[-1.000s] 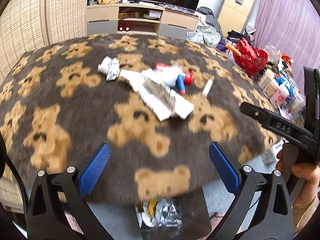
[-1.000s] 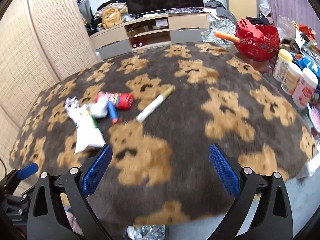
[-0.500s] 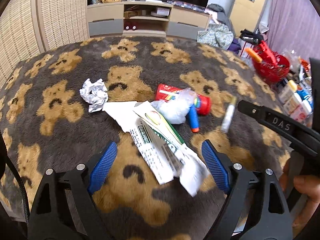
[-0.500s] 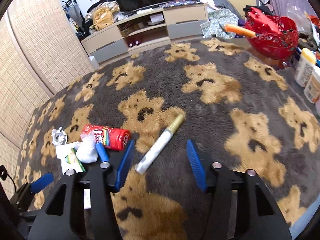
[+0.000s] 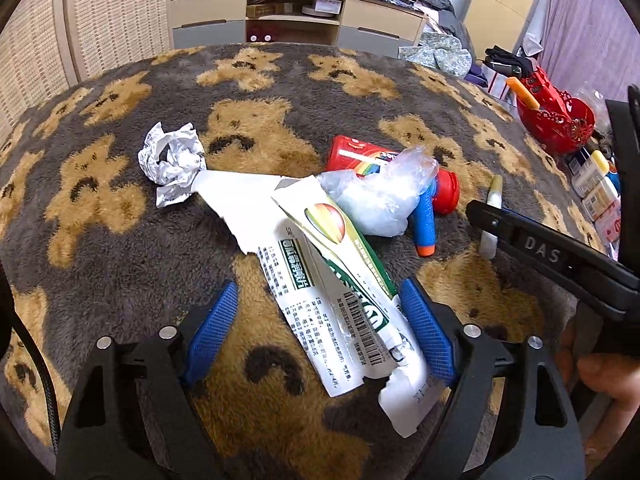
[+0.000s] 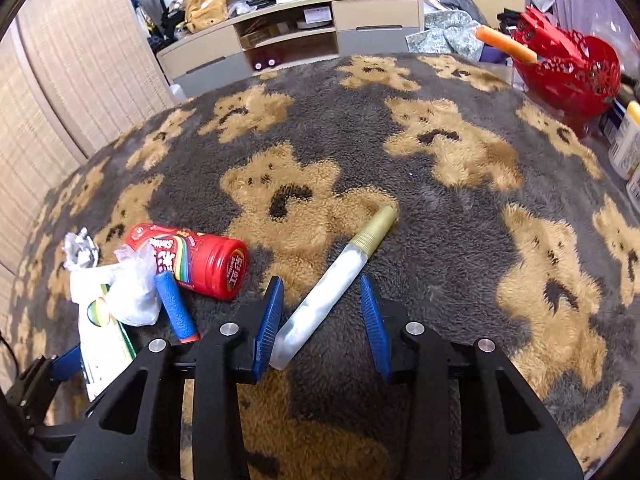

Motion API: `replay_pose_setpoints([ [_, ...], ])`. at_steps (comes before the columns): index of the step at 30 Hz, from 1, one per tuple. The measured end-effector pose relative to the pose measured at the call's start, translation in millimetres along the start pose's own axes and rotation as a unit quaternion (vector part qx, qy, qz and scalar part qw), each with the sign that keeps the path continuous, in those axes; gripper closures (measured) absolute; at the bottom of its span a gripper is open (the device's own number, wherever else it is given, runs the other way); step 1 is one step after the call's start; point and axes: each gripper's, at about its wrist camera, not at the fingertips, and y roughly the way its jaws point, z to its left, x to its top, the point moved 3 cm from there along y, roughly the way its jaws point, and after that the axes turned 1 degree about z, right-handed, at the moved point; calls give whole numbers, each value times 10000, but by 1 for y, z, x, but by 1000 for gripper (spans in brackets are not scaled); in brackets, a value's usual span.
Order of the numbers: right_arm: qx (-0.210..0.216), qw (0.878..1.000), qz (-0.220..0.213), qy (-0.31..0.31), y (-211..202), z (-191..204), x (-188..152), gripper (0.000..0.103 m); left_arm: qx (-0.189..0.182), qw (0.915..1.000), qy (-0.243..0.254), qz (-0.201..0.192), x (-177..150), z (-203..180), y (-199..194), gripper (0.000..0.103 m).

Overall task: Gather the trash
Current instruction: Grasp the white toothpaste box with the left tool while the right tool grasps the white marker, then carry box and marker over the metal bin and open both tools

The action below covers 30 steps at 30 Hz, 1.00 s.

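On the bear-print blanket [image 5: 120, 220] lies a flattened white and green carton [image 5: 336, 292]. My left gripper [image 5: 320, 312] is open, its blue pads on either side of the carton's near end. Behind lie a crumpled foil ball [image 5: 172, 160], a clear plastic wad [image 5: 380, 200], a red candy can [image 5: 360, 156] and a blue foam dart [image 5: 426, 220]. My right gripper [image 6: 320, 312] is open, narrower, around the lower end of a white marker with a gold cap [image 6: 332, 284]. The can [image 6: 196, 256], dart [image 6: 176, 308] and plastic wad [image 6: 132, 292] lie left of it.
A red basket [image 6: 568, 68] with an orange stick and several white bottles [image 5: 596, 188] stand at the blanket's right edge. A TV cabinet [image 5: 296, 20] and woven screens [image 5: 112, 12] are behind. The right gripper's body [image 5: 560, 256] crosses the left wrist view.
Both grippers have moved forward and down over the blanket. The left now straddles the carton. The right has narrowed its jaws and now straddles the marker.
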Motion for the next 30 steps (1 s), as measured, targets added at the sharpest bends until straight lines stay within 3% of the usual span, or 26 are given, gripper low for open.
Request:
replay_pose_setpoints([
  [4,-95,9999,24,-31,-5,-7,-6,78,-147,9998,85,71,-4,-8,-5,44],
  [8,-94,9999,102,-78,-12,-13,-15,88,-149,9995,208,167,-10,-19,-8,48],
  [17,133,9996,234,-100,-35,-26,-45,89,-162,9986,429,255,-35,-25,-24,50],
  [27,275,9984,328,-364,-75,-22,-106,89,-341,9981,409,295,-90,-18,-68,55],
  [30,435,9975,373,-408,-89,-16,-128,89,-404,9974,493,323,-110,-20,-82,61],
])
